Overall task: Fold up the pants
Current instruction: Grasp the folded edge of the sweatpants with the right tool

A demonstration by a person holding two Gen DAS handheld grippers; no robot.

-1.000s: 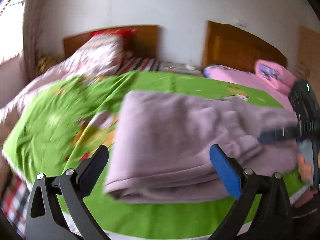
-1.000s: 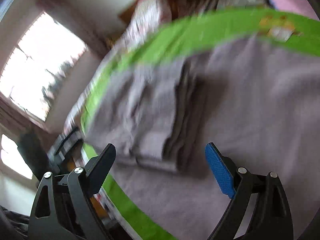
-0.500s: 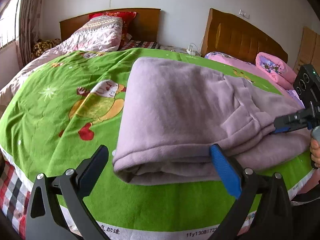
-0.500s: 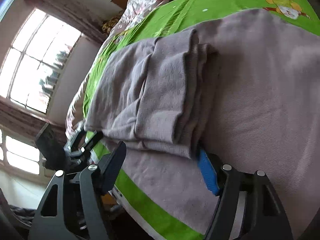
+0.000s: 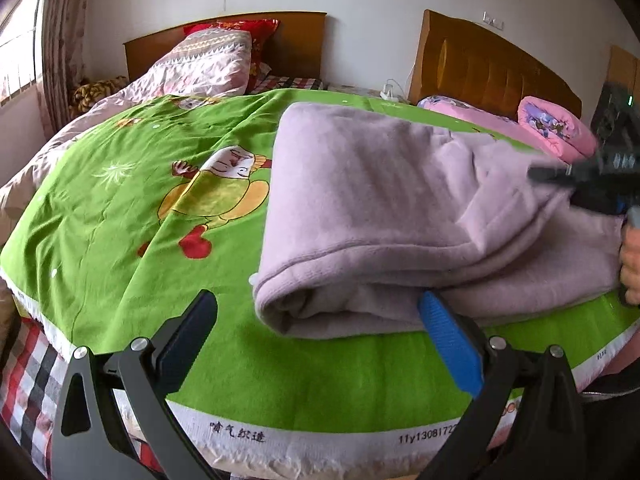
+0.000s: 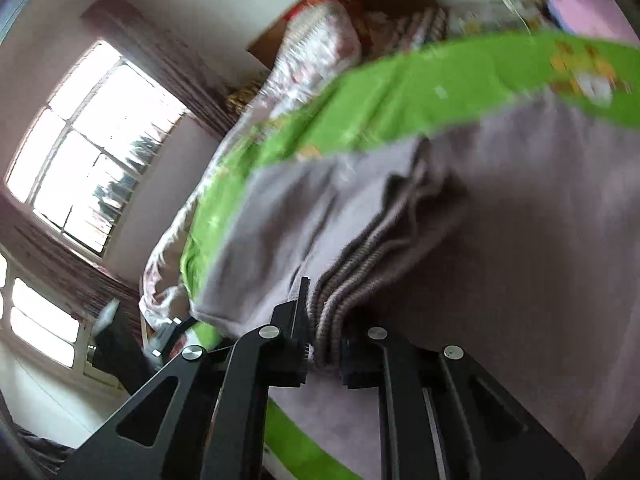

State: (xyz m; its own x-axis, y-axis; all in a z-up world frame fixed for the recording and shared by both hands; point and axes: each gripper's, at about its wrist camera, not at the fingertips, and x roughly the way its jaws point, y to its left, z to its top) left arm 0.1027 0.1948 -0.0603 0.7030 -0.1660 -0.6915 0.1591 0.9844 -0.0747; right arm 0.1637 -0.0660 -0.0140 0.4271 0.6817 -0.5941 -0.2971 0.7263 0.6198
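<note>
Lilac fleece pants [image 5: 380, 184] lie folded on a green cartoon-print blanket [image 5: 120, 220]. My left gripper [image 5: 316, 304] is open at the near bed edge. The pants' rolled fold sits just ahead, between its black finger and blue pad, and neither presses on it. At the right end my right gripper [image 5: 560, 176] comes in over the cloth. In the right wrist view, my right gripper [image 6: 324, 344] has its jaws closing tight, and they pinch the stacked ribbed edges of the pants [image 6: 540, 240], which rise a little off the blanket [image 6: 440, 92].
A patterned pillow [image 5: 208, 60] and wooden headboard [image 5: 288, 40] stand at the far end. A second bed with pink bedding [image 5: 552, 128] is on the right. A person's hand [image 5: 630, 264] holds the right tool. A window [image 6: 92, 140] and plaid sheet [image 5: 24, 380] are on the left.
My right gripper went from wide open to shut on the pants' stacked edges and lifted slightly. My left gripper sank toward the fold, then held still, open.
</note>
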